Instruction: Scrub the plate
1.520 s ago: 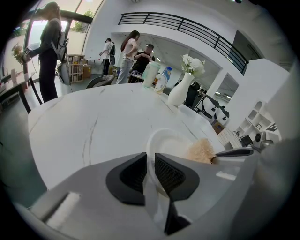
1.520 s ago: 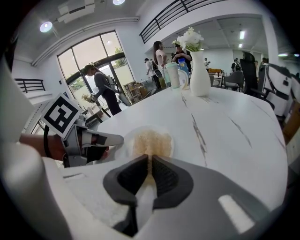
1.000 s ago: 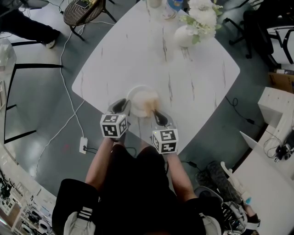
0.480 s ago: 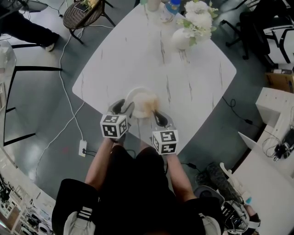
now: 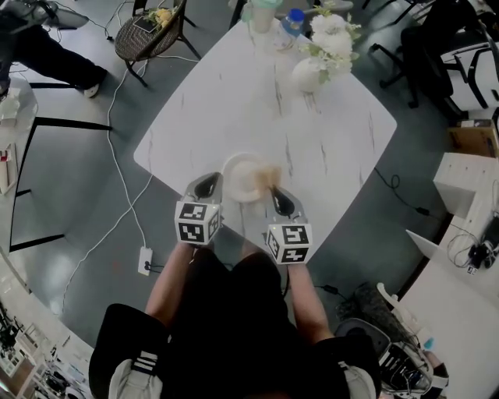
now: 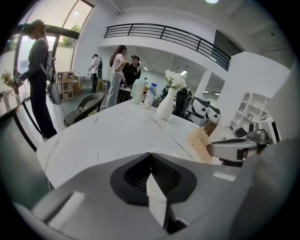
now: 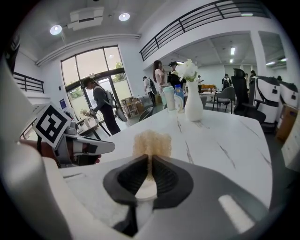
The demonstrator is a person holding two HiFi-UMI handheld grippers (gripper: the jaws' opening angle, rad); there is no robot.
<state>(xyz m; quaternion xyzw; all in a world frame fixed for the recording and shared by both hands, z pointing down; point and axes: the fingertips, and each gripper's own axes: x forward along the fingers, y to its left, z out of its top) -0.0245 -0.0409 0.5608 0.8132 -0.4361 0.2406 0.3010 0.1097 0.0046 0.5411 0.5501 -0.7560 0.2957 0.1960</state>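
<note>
A white plate (image 5: 243, 178) lies on the marble table (image 5: 327, 132) near its front corner. My right gripper (image 5: 275, 192) is shut on a tan scrubber (image 5: 270, 174), which hangs over the plate's right rim. In the right gripper view the scrubber (image 7: 151, 143) sticks out beyond the closed jaws (image 7: 149, 161). My left gripper (image 5: 207, 185) sits just left of the plate, apart from it. Its jaws have just been closing and stand shut with nothing between them (image 6: 151, 159). The left gripper view shows the scrubber (image 6: 199, 143) at the right.
A white vase of flowers (image 5: 309, 72), a cup (image 5: 263, 14) and a bottle (image 5: 293, 21) stand at the table's far corner. A woven chair (image 5: 148, 31) is beyond the table. A cable and power strip (image 5: 145, 261) lie on the floor at left. People stand in the background.
Both grippers have risen and drawn back a little. The left gripper has come off the plate's left rim. The scrubber has shifted from the plate's middle to its right rim.
</note>
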